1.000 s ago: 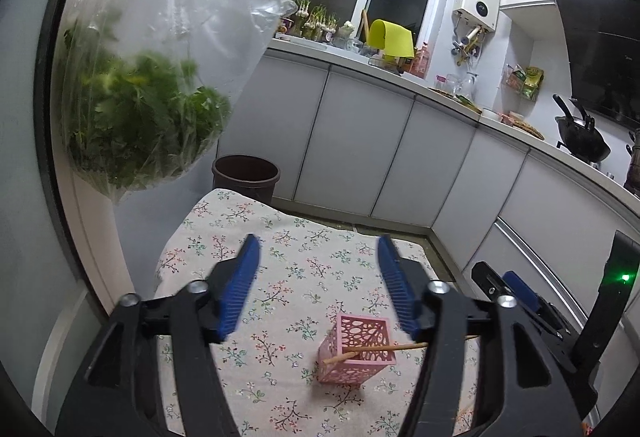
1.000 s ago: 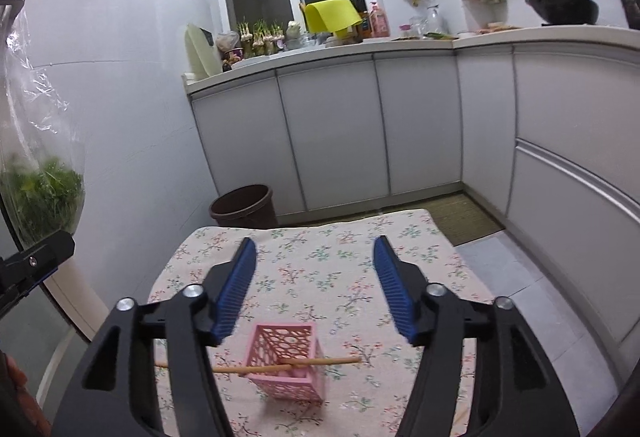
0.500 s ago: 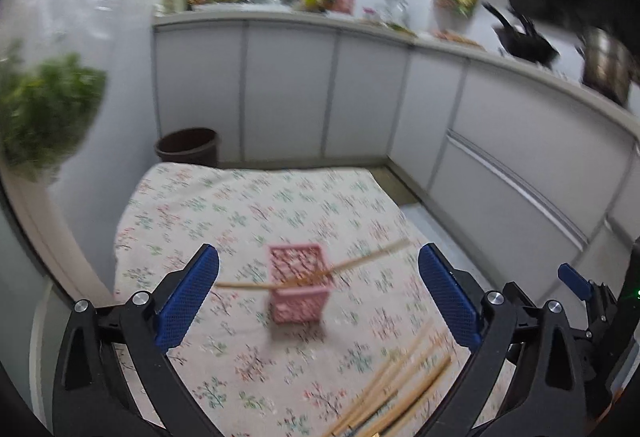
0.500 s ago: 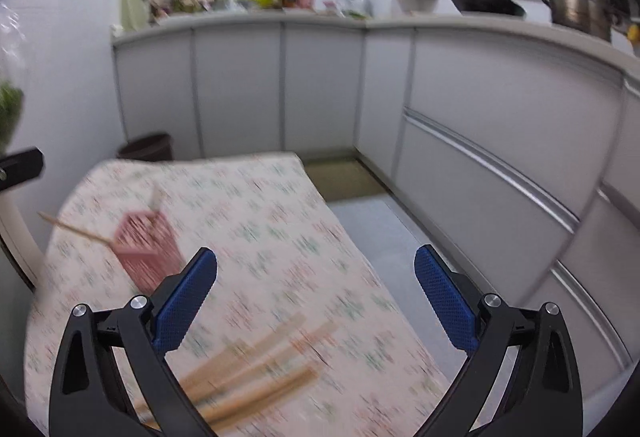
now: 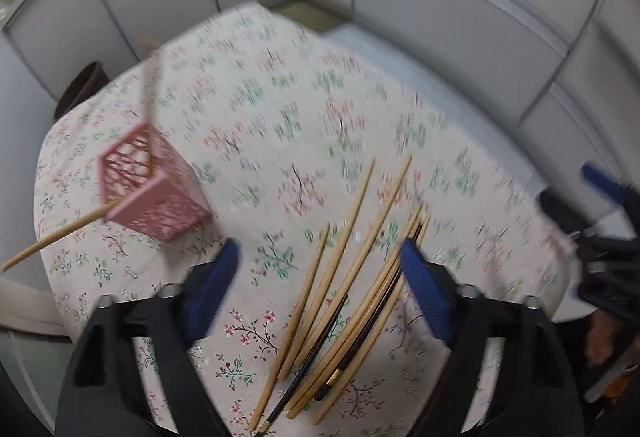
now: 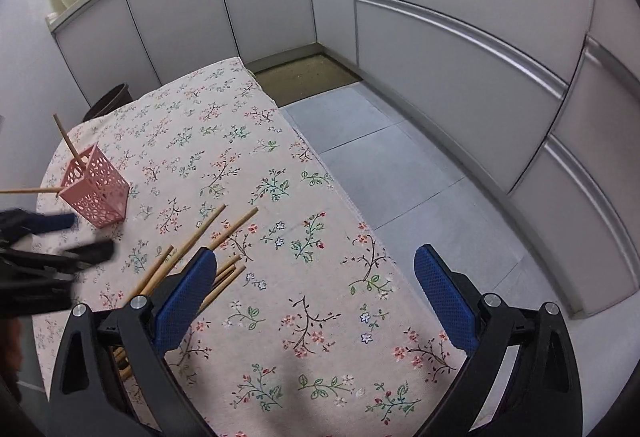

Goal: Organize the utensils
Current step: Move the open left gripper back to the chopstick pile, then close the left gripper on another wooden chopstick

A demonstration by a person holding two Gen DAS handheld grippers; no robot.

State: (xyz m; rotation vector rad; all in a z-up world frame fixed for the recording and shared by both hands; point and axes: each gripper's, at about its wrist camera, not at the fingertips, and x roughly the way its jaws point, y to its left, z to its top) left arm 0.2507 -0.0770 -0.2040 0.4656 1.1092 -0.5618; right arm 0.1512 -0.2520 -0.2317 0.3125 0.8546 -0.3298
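While blur is smearing the left view:
Chopsticks (image 5: pixel 352 277): slim bamboo sticks lying between the closing left gripper (image 5: pixel 320 277), untouched.
Holder (image 6: pixel 96 193): pink perforated box.
Right gripper (image 6: pixel 316 297): gaping wide, empty.

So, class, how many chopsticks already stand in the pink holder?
2, both in the pink holder: one leans up and away, the other juts out leftward. The holder's walls might hide more.
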